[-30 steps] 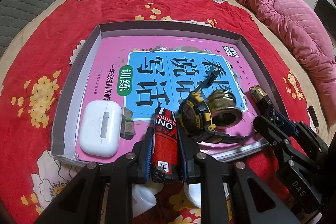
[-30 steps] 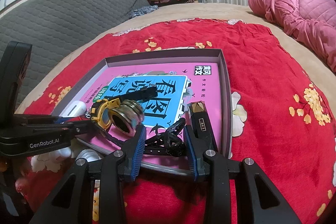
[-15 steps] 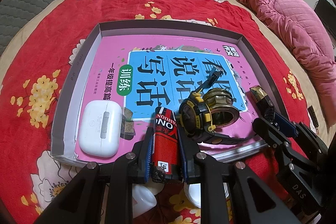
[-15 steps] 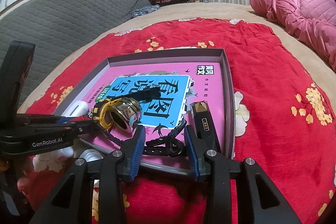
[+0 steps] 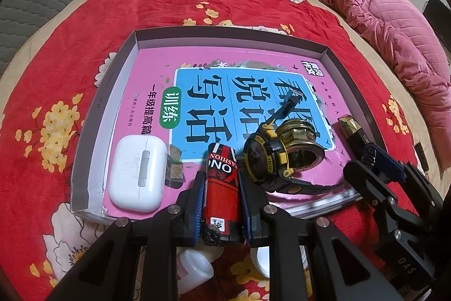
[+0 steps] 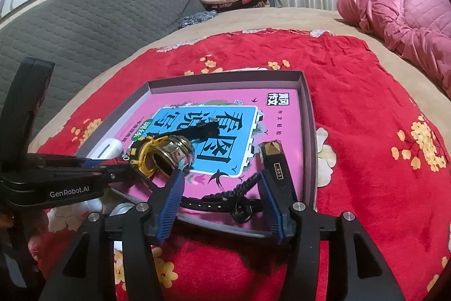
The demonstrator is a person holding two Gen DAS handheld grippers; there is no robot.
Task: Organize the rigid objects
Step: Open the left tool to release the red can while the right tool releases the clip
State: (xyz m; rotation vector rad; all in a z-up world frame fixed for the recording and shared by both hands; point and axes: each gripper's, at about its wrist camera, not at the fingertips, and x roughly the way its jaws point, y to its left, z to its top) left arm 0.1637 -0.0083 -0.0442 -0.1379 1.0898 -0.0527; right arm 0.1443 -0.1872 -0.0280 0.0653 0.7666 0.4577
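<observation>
Left tongs (image 5: 221,199) clamp red lighter (image 5: 222,188); right tongs (image 6: 220,199) opening astride watch strap (image 6: 214,202)

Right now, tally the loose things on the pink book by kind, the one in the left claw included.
White earbud case: 1
Red lighter, in left claw: 1
Wristwatch: 1
Brass fitting: 1
Black-and-gold bar: 1
Braided cord with ring: 1
Total: 6

One watch (image 5: 267,160), one lighter (image 5: 222,188), one book (image 5: 225,92).
</observation>
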